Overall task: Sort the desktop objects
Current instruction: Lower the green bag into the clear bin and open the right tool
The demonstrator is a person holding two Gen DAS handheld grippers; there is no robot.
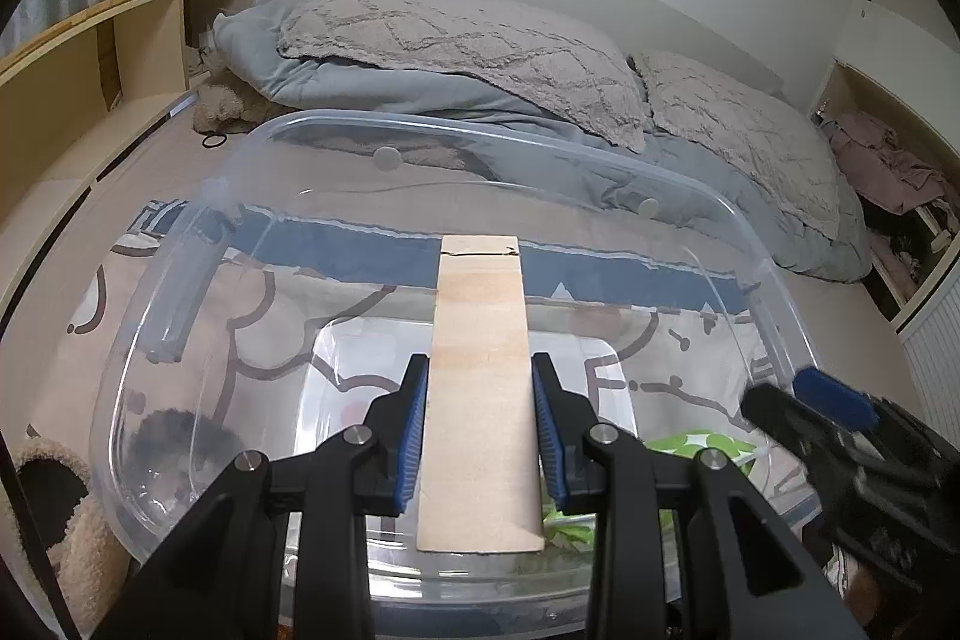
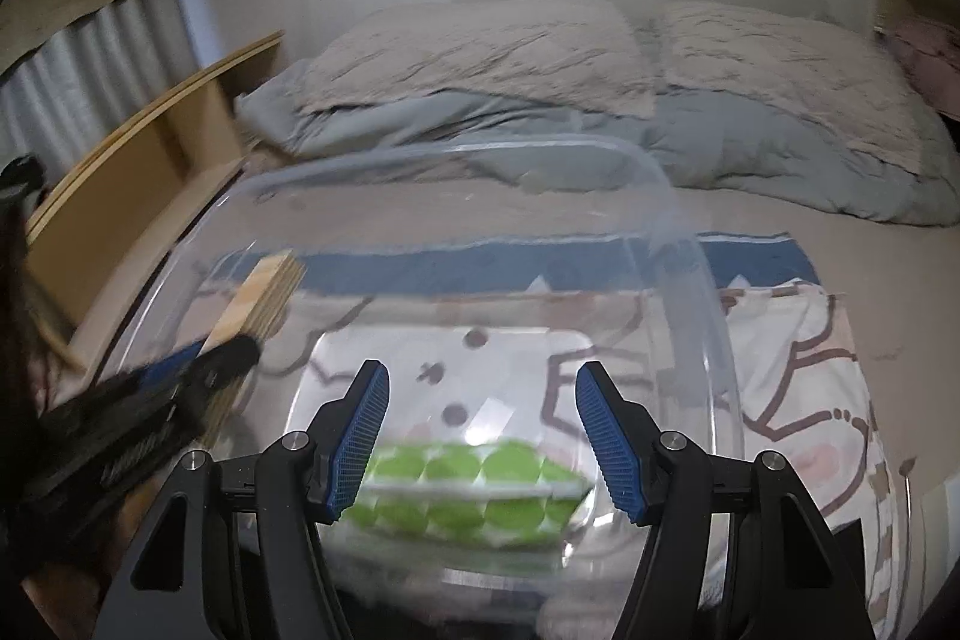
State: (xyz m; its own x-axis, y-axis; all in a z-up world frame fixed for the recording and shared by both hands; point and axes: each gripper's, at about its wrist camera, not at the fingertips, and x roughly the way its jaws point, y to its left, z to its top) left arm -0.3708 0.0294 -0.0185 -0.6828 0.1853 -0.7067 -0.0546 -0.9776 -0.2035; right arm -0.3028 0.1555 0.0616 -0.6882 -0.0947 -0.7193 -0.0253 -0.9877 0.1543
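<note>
My left gripper (image 1: 480,370) is shut on a flat wooden block (image 1: 480,388) and holds it over a clear plastic bin (image 1: 180,280). The block also shows at the left of the right wrist view (image 2: 264,298), with the left gripper (image 2: 180,382) on it. My right gripper (image 2: 480,382) is open and empty above the bin (image 2: 690,292). A green-and-white dotted pouch (image 2: 468,490) lies on the bin's floor just below the right gripper; a bit of it shows in the left wrist view (image 1: 690,448). The right gripper (image 1: 804,406) shows there at the right.
The bin stands on a patterned blanket (image 2: 798,352) on a bed. Pillows (image 1: 456,46) and a grey duvet (image 1: 420,94) lie behind it. A wooden shelf (image 1: 90,58) runs along the left. A fuzzy slipper (image 1: 60,508) lies at the lower left.
</note>
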